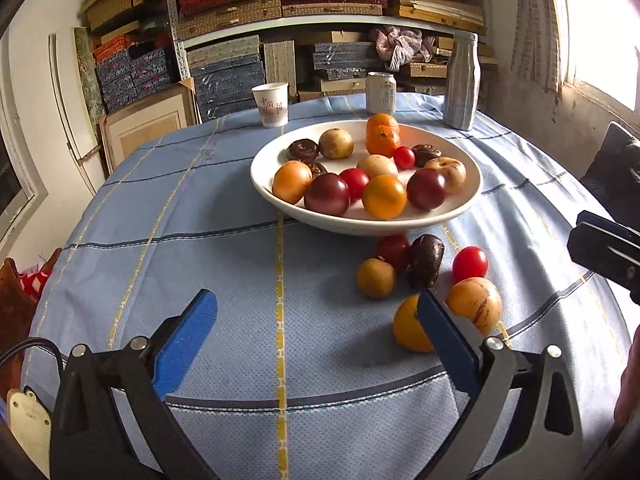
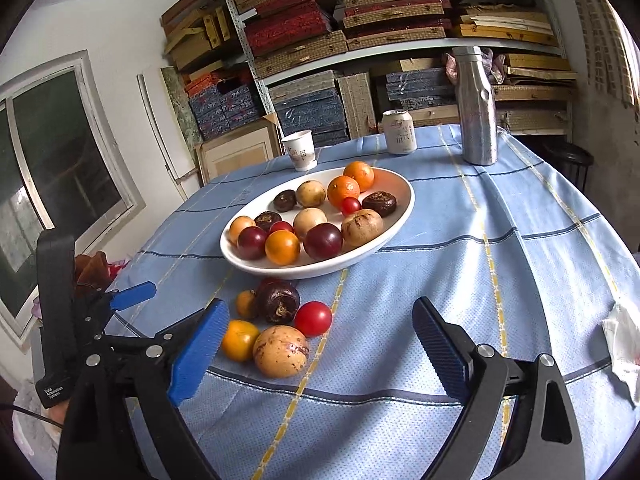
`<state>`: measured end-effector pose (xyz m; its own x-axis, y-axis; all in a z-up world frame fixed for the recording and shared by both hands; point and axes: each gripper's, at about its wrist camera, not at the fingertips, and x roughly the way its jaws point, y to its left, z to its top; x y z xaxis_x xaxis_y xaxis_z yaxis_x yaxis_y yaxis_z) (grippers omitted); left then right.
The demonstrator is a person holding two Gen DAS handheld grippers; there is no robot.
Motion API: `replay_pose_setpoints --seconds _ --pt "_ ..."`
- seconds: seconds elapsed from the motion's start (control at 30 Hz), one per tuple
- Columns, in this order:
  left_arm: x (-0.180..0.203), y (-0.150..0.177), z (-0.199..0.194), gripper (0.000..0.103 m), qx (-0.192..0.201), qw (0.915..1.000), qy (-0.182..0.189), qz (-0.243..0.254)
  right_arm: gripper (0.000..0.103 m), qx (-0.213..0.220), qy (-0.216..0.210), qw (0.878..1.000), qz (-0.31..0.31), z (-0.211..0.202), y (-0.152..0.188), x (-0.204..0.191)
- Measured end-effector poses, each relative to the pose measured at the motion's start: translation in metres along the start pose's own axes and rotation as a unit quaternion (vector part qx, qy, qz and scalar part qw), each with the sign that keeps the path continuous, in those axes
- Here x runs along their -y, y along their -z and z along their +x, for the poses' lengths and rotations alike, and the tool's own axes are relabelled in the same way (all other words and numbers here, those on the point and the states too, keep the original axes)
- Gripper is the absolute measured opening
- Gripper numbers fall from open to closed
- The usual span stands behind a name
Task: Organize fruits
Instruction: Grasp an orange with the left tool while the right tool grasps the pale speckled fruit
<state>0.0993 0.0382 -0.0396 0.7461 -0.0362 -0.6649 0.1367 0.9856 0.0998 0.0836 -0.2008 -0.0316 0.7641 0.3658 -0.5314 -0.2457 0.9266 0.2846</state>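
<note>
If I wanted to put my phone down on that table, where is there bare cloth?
The bare cloth right of the white plate and in front of the metal bottle is free, up to a crumpled tissue at the edge. It is crowded just in front of the plate, where loose fruits lie.

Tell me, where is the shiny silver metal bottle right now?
The silver metal bottle stands upright at the far right of the blue cloth-covered table, beyond the white fruit bowl, with the white drink can to its left.

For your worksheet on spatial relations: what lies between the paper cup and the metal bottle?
A drink can stands between paper cup and metal bottle; both views show it.
</note>
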Motion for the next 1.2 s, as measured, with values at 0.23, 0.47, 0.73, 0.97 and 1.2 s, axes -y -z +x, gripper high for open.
replay_pose_setpoints --seconds 0.23,0.47,0.73,0.97,1.2 --pt "0.002 0.000 0.002 0.098 -0.004 1.0000 0.002 0.005 0.094 -0.002 0.001 1.000 0.001 0.001 0.000 -0.002" --pt "0.002 0.000 0.008 0.098 -0.018 0.9998 0.005 0.005 0.094 -0.008 0.001 1.000 -0.001 0.004 0.000 -0.003" --pt "-0.003 -0.001 0.014 0.098 -0.028 0.9996 0.002 -0.006 0.095 -0.020 -0.001 1.000 -0.010 0.007 0.002 -0.006" --pt "-0.027 -0.001 0.025 0.098 -0.051 0.9975 -0.022 -0.045 0.095 -0.046 0.006 0.998 -0.042 0.016 0.009 -0.015" --pt "-0.003 -0.001 0.011 0.098 -0.019 0.9995 0.026 0.004 0.095 -0.043 0.010 0.998 -0.047 0.014 0.009 -0.017"
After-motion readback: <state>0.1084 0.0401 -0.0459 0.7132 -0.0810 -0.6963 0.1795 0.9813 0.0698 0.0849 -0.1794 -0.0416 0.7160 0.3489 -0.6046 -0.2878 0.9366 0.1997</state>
